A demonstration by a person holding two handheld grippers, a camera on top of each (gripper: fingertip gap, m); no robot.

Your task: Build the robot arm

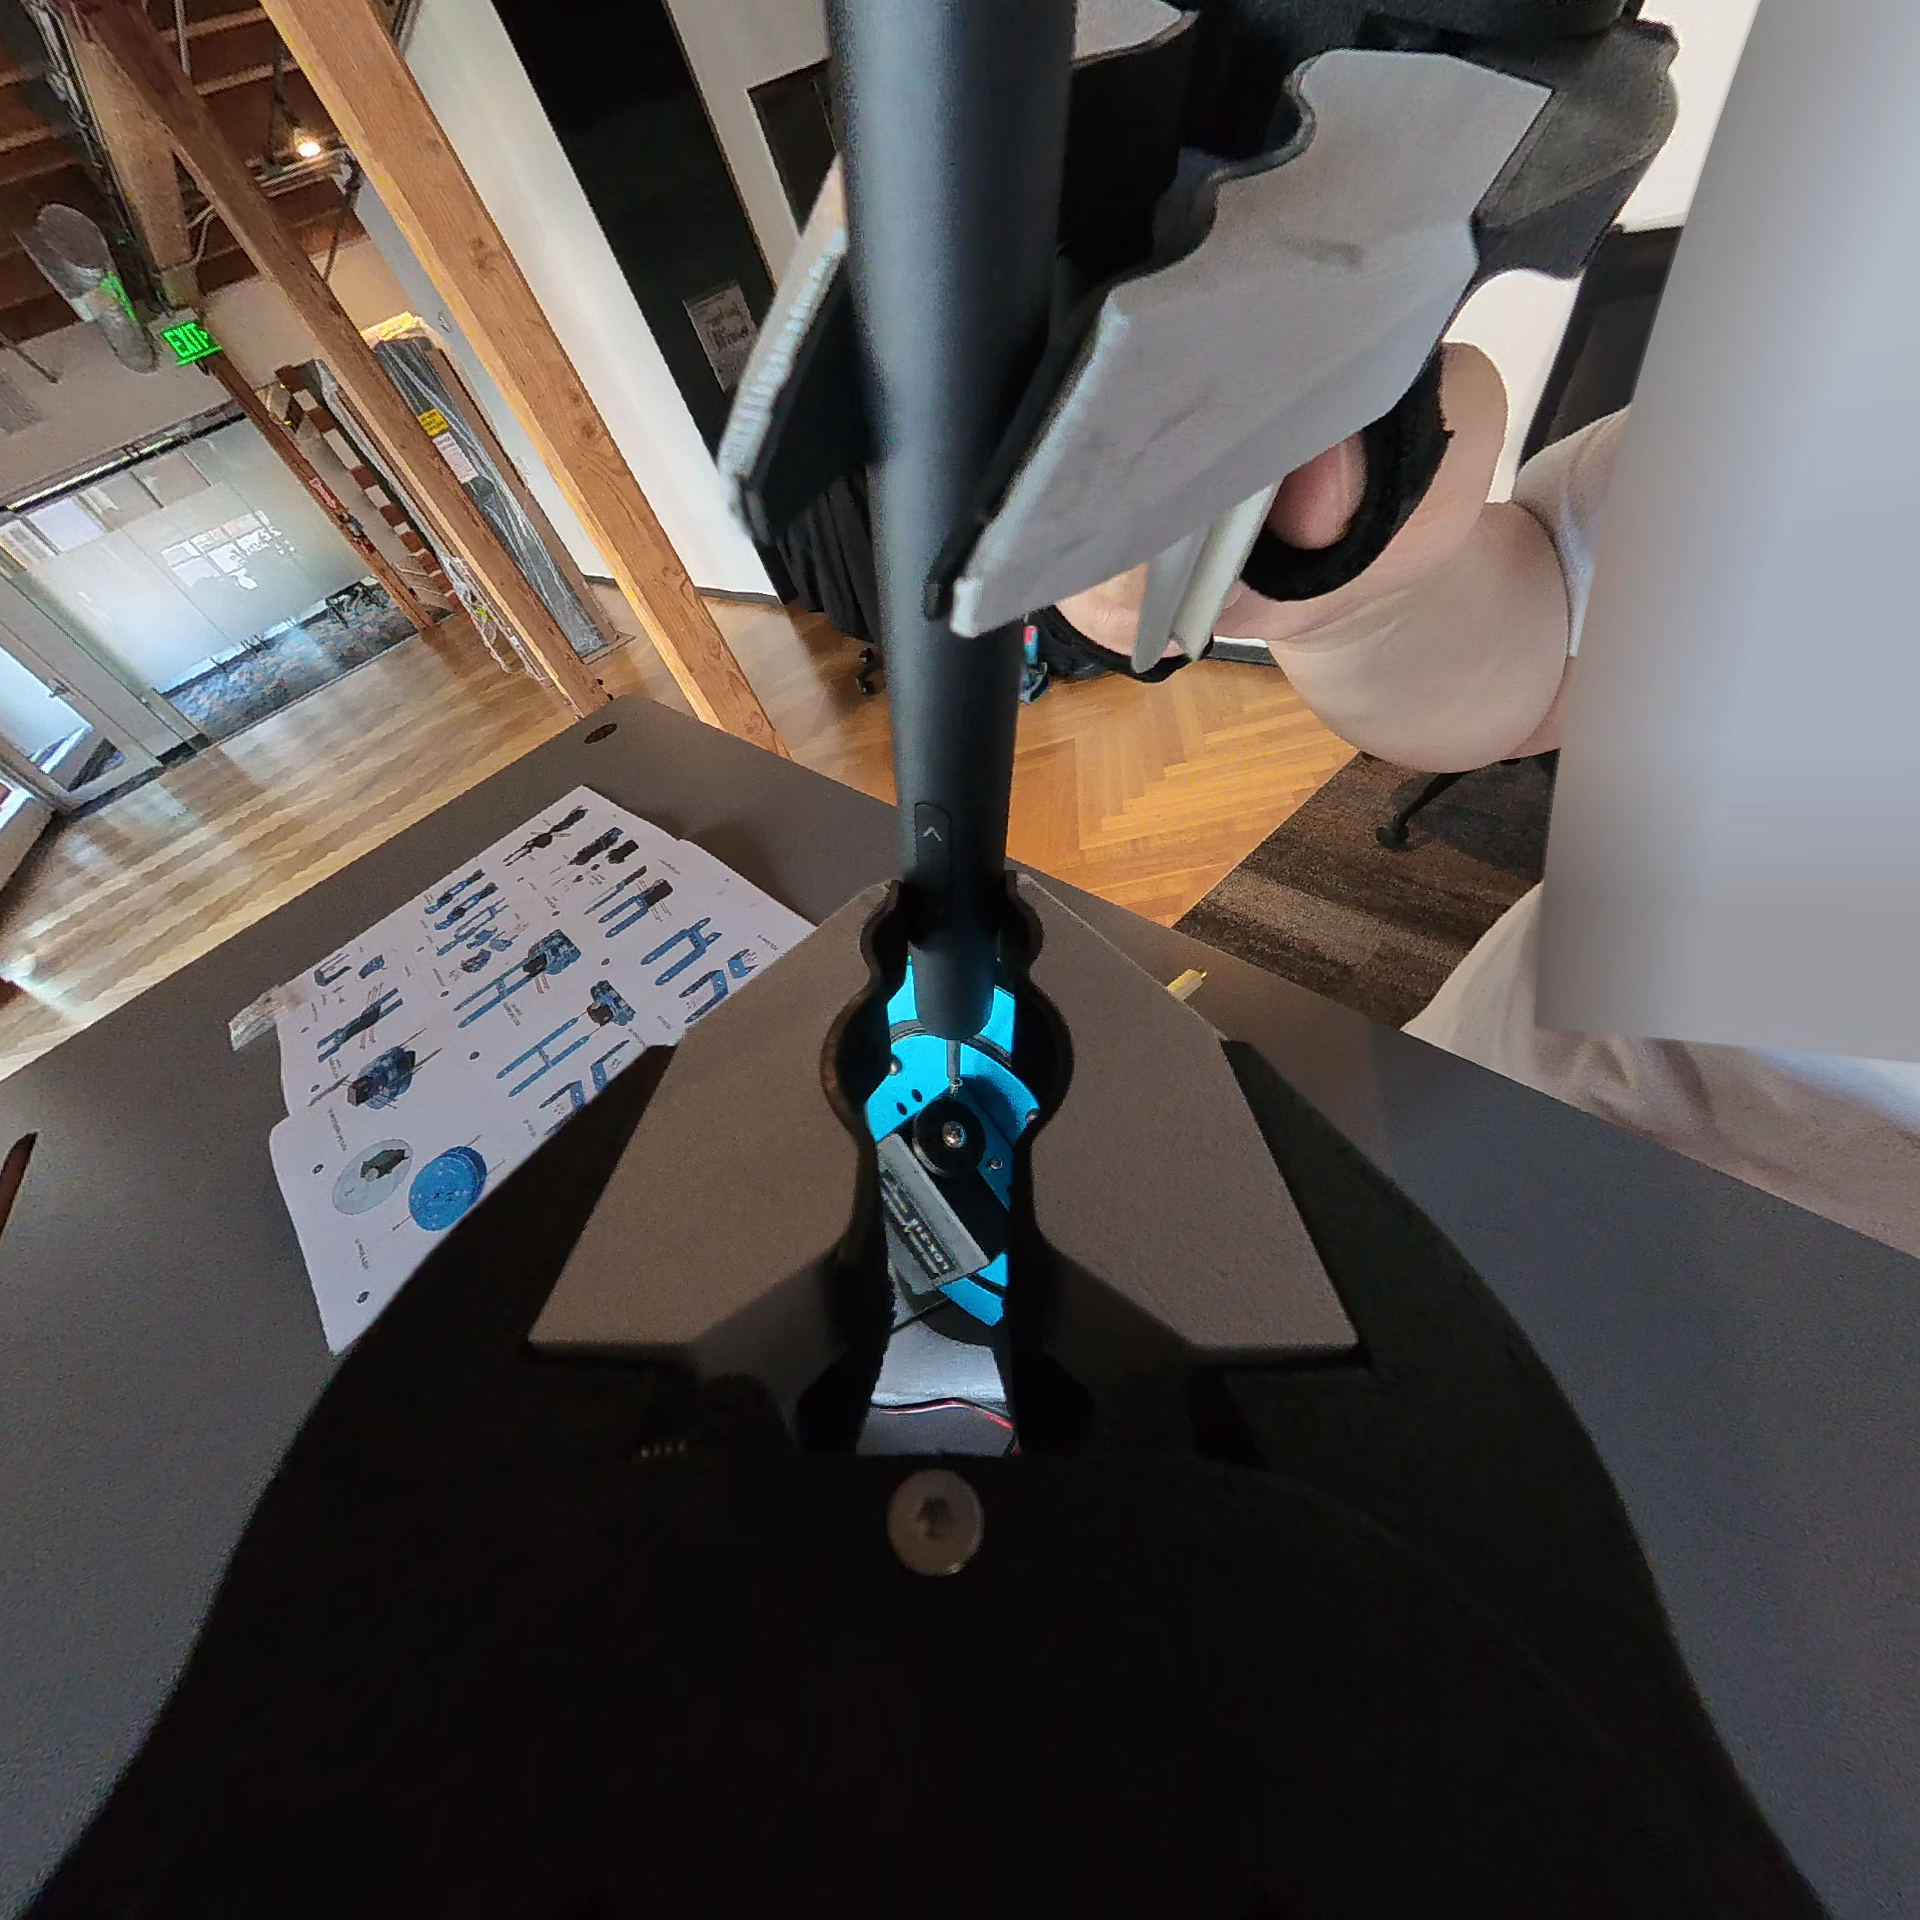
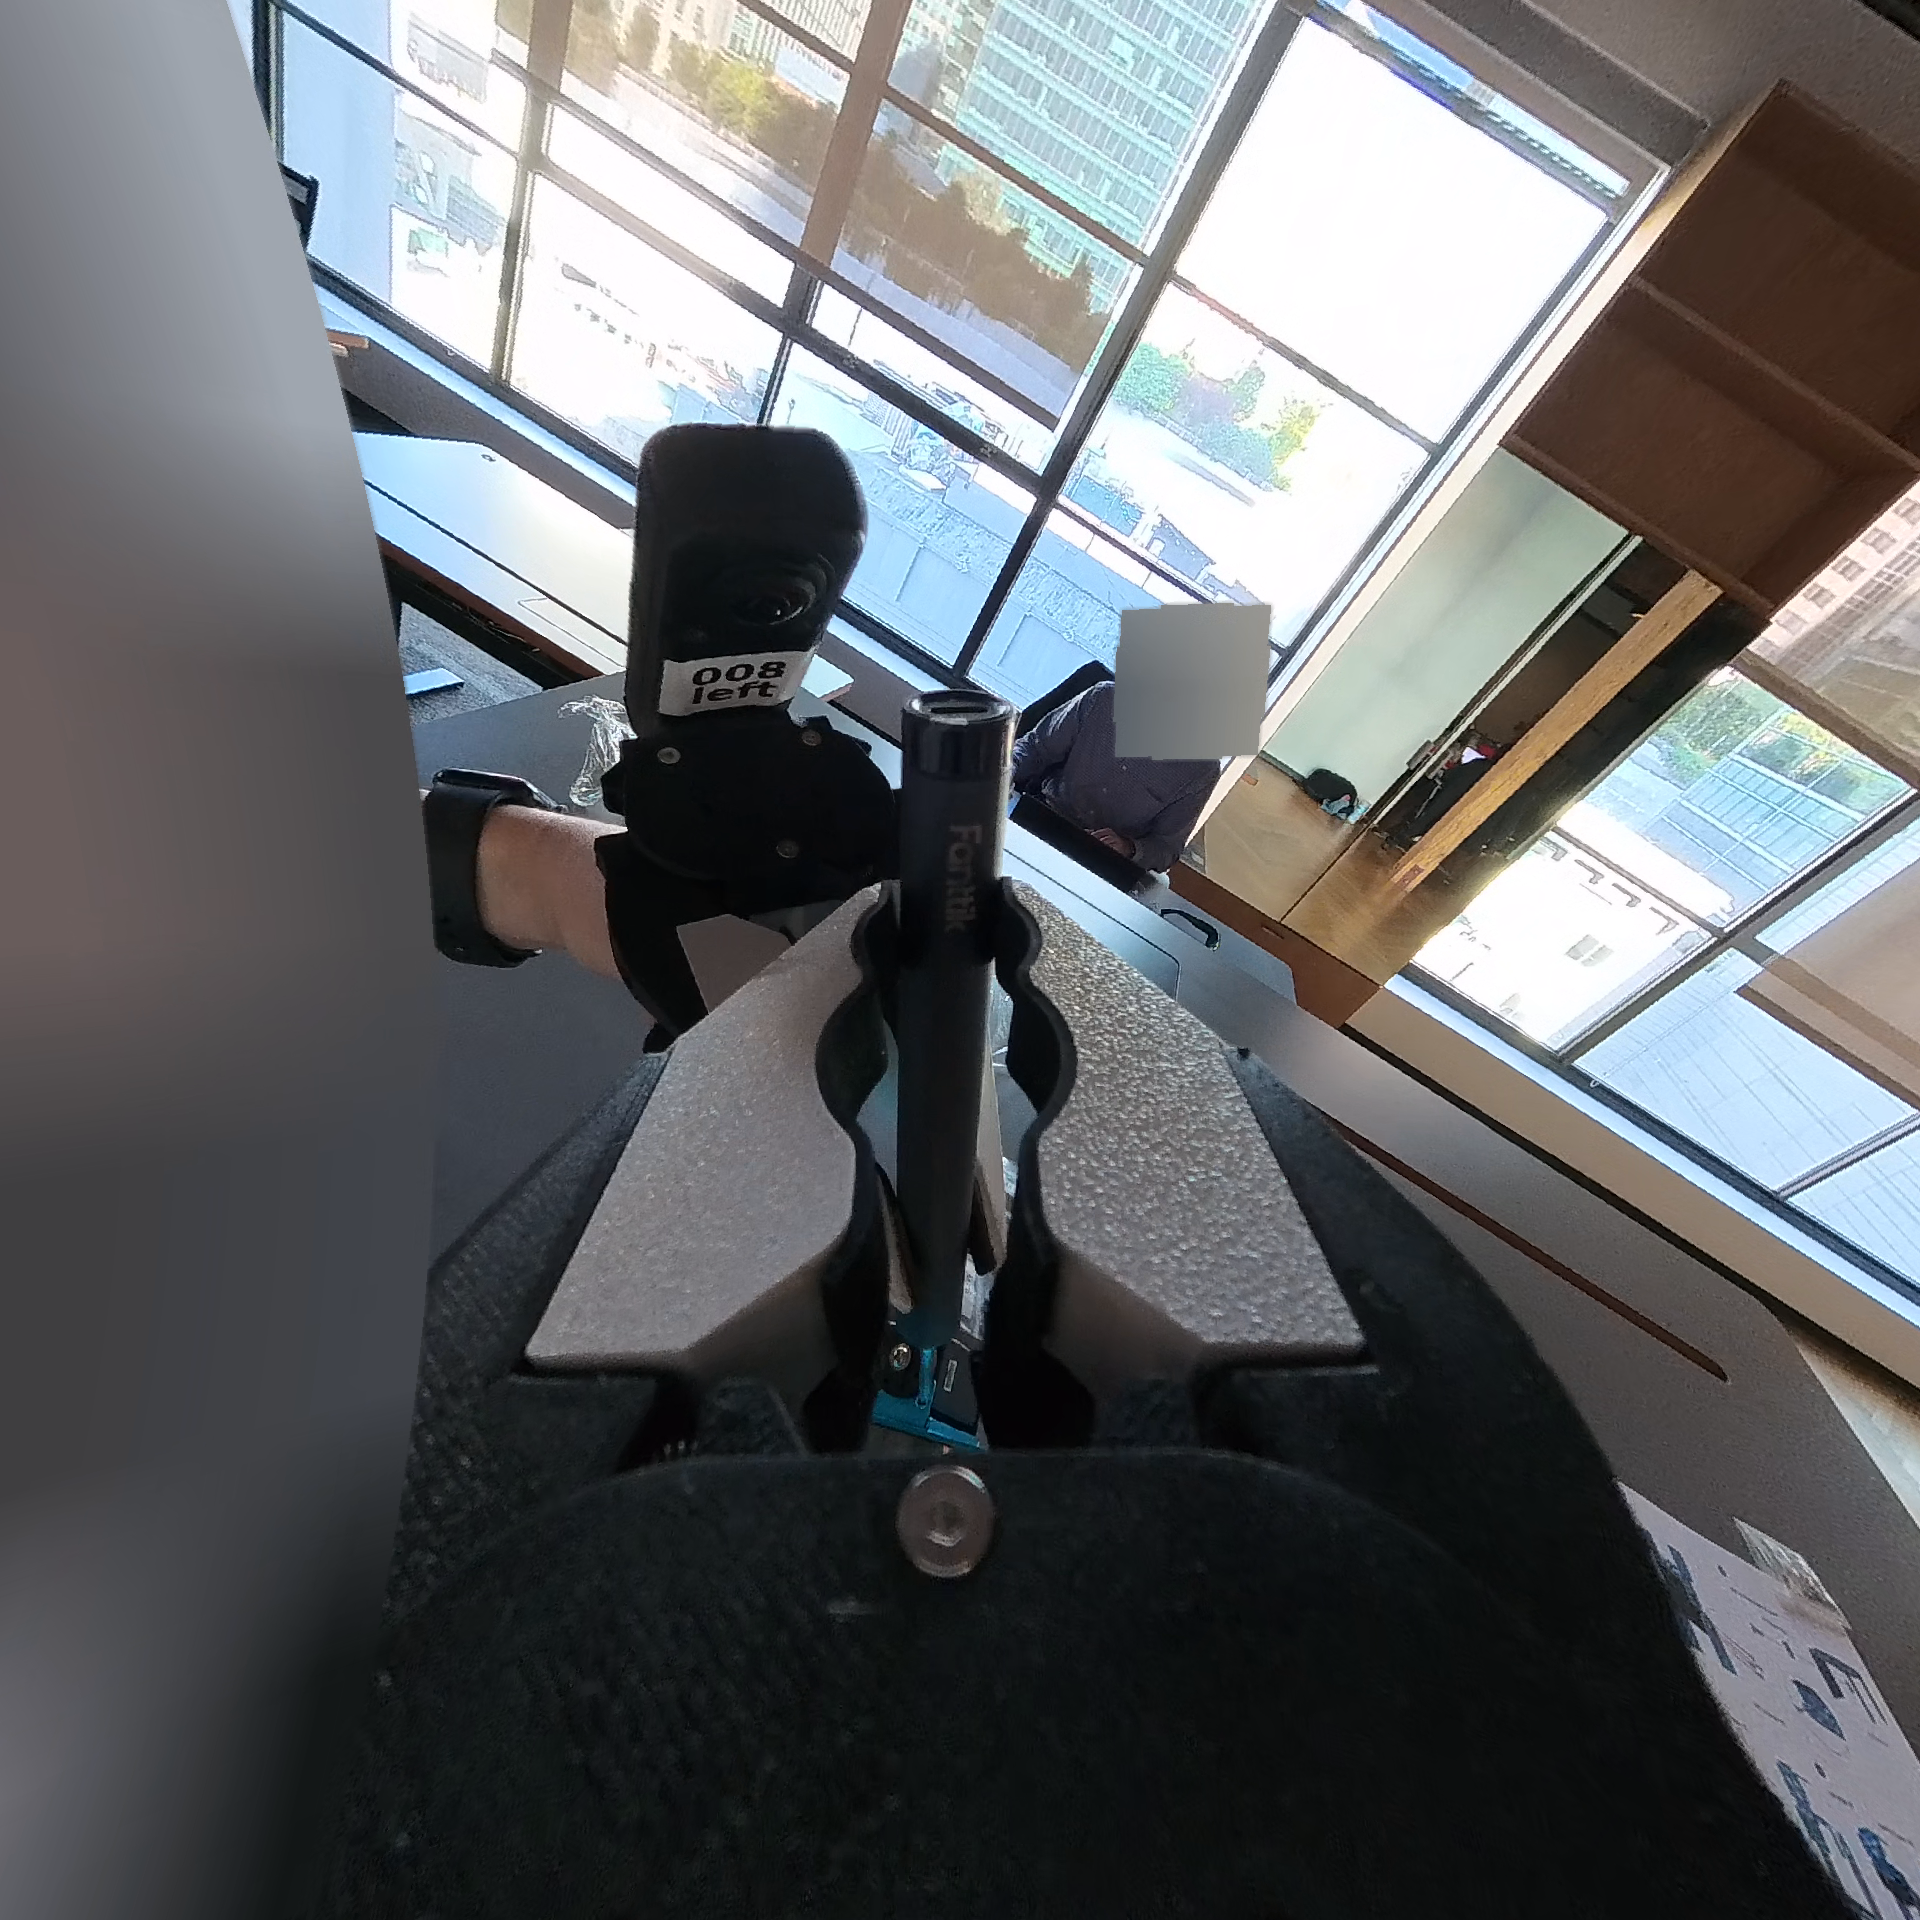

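My right gripper (image 2: 943, 925) pinches the slim black electric screwdriver (image 2: 940, 997) upright, so its bit meets a screw on the blue round metal plate (image 1: 982, 1091). My left gripper (image 1: 951, 914) clamps that plate and its black servo (image 1: 920, 1226) steady above the grey table (image 1: 1558, 1299), beside a printed instruction sheet (image 1: 499, 997).

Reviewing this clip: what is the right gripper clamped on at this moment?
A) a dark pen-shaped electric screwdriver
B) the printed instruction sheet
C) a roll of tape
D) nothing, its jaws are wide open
A: in the right wrist view the right gripper has its fingers closed around the dark screwdriver, whose bit end points down at the blue round part seen in the left wrist view.
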